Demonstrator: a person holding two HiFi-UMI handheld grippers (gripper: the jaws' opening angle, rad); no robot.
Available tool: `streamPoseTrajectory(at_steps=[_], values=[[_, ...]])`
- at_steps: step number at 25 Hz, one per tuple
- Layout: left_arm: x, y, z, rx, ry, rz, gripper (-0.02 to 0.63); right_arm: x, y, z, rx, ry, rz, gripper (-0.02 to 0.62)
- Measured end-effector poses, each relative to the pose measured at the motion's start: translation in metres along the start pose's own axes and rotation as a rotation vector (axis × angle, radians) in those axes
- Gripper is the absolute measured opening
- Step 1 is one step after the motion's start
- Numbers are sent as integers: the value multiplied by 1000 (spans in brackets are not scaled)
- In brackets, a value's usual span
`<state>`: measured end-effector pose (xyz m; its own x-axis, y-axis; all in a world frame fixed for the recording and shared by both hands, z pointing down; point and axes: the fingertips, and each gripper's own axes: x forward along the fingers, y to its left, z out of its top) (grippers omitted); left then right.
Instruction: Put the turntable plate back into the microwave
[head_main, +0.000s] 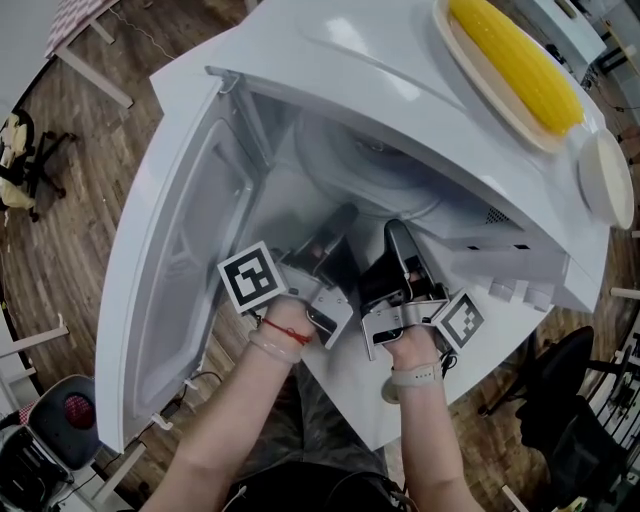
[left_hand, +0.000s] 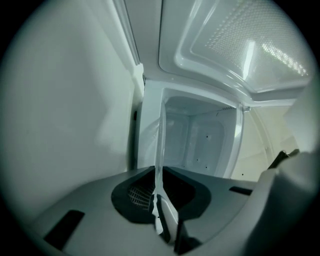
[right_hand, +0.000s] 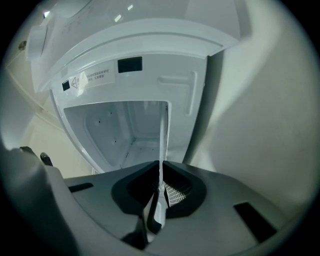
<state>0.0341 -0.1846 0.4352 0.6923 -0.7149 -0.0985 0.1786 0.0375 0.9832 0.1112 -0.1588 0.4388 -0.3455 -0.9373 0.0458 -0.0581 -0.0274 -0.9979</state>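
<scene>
Holding the plate (left_hand: 160, 145) by its near rim, are we, one gripper to each side?

Yes. The left gripper (head_main: 340, 222) and the right gripper (head_main: 397, 238) sit close together at the mouth of the microwave (head_main: 330, 60), and each has its jaws pinching the thin glass edge. In both gripper views the rim runs straight out from between the jaws.

Where does that put the plate?

Inside the cavity (left_hand: 200, 140), past the open door (head_main: 190, 250), which swings out on our left. We cannot tell whether the glass already rests on the floor or hangs just above it.

So which step do we call this?

The placing itself, we judge: the plate is in and not let go.

And the next move?

We think it calls for lowering the glass level until it sits centred and does not rock. Then we spread both sets of jaws and draw the grippers straight back, keeping clear of the rim and the door. The door can be closed after that.

Anything to mind?

The corn (head_main: 520, 65) lies on top of the microwave, so we should not jolt the housing.
</scene>
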Motion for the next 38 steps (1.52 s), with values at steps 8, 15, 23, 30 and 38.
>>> streamPoseTrajectory(at_steps=[8, 15, 23, 30, 38], values=[[-21, 2, -5, 1, 18, 8, 37, 0, 1, -2, 0, -17, -4, 38], [-28, 3, -21, 70, 71, 31, 35, -18, 0, -7, -18, -9, -15, 38], [-41, -15, -42, 101, 120, 13, 15, -42, 15, -26, -74, 48, 1, 37], [-71, -24, -59, 111, 130, 8, 12, -76, 29, -46, -135, 103, 17, 38], [-98, -50, -89, 194, 187, -41, 12, -112, 52, -72, -170, 122, 63, 37]])
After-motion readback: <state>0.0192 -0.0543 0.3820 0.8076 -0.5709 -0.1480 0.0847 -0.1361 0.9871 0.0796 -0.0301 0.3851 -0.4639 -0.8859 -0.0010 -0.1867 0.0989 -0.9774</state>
